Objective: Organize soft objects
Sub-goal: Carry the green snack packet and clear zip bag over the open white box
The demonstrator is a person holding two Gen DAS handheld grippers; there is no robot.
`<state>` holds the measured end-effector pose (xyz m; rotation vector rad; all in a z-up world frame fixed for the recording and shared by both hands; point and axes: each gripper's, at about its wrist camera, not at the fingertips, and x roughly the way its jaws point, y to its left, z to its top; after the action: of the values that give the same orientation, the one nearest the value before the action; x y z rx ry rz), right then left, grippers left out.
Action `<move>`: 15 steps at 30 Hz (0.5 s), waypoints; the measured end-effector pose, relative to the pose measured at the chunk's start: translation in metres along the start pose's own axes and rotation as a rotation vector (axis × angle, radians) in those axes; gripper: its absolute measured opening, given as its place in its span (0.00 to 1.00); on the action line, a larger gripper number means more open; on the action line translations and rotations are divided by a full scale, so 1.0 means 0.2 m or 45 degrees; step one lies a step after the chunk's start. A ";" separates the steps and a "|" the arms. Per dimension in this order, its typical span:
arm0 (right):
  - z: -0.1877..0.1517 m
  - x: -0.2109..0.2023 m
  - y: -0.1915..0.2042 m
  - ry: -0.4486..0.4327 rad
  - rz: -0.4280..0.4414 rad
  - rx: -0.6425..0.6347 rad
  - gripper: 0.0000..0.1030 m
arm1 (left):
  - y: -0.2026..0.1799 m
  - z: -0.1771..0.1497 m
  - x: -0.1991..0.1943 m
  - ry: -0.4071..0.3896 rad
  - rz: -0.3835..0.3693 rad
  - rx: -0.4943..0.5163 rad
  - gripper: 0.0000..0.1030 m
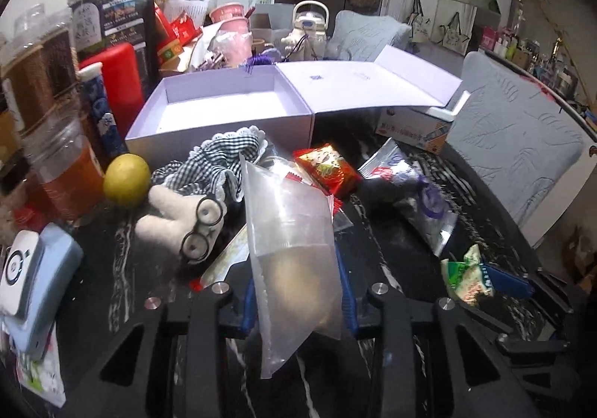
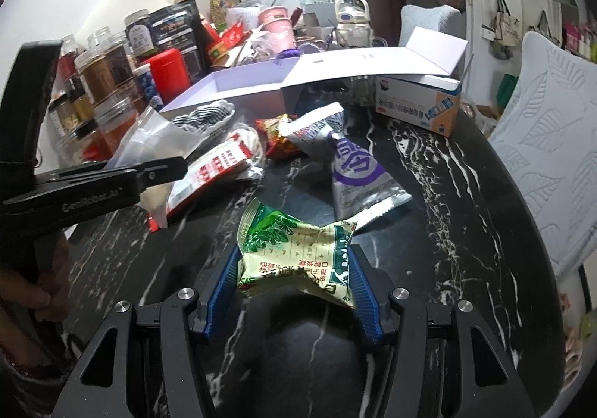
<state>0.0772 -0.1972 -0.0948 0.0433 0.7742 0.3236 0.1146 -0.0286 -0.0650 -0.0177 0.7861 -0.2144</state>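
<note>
Right now you've got both grippers loaded. Your left gripper (image 1: 298,306) is clenched on a clear plastic pouch (image 1: 291,231), held upright so the beige lump inside sags to the bottom between the blue pads (image 1: 248,309). Likely gripped low so the pouch doesn't fold over on the way to the box. Your right gripper (image 2: 294,287) is pinching a green-and-cream snack packet (image 2: 294,253) across its width; the packet is crumpled at the middle, lifted or barely off the black marble table (image 2: 447,212), can't tell which.

The open lavender box (image 1: 224,112) sits at 12 o'clock from the left gripper, lid (image 1: 354,82) flapped out toward 1 o'clock and its inside bare, so that's probably the drop target for the soft stuff.

Still loose on the table: a checked cloth (image 1: 220,156) touching the box front, a white plush toy with glasses (image 1: 179,216) at 10 o'clock, a red snack pack (image 1: 328,168), and a purple-print foil bag (image 2: 354,171).

View differences: the left wrist view shows the box floor, the plush and a lemon (image 1: 127,179), all missing from the right view. The right wrist view shows the left gripper's side profile at 9 o'clock and the red-and-white packet (image 2: 216,171) under it, largely blocked by the pouch in the left view.
</note>
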 end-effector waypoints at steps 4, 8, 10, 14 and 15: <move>-0.01 -0.04 0.03 -0.009 0.031 -0.009 0.55 | 0.00 -0.02 -0.11 -0.032 0.002 -0.004 0.34; 0.02 -0.08 0.07 -0.019 0.069 -0.015 0.55 | 0.02 -0.02 -0.20 -0.061 -0.003 -0.024 0.34; 0.04 -0.10 0.09 -0.029 0.084 -0.024 0.55 | 0.04 0.00 -0.25 -0.089 0.005 -0.025 0.34; 0.11 -0.13 0.14 -0.074 0.093 -0.075 0.55 | 0.06 0.04 -0.32 -0.153 0.024 -0.016 0.34; 0.13 -0.14 0.15 -0.084 0.095 -0.083 0.55 | 0.07 0.05 -0.34 -0.167 0.025 -0.015 0.34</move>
<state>0.0689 -0.1748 -0.0523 0.0211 0.6977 0.4158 0.0780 -0.0026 -0.0110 -0.0351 0.6567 -0.1879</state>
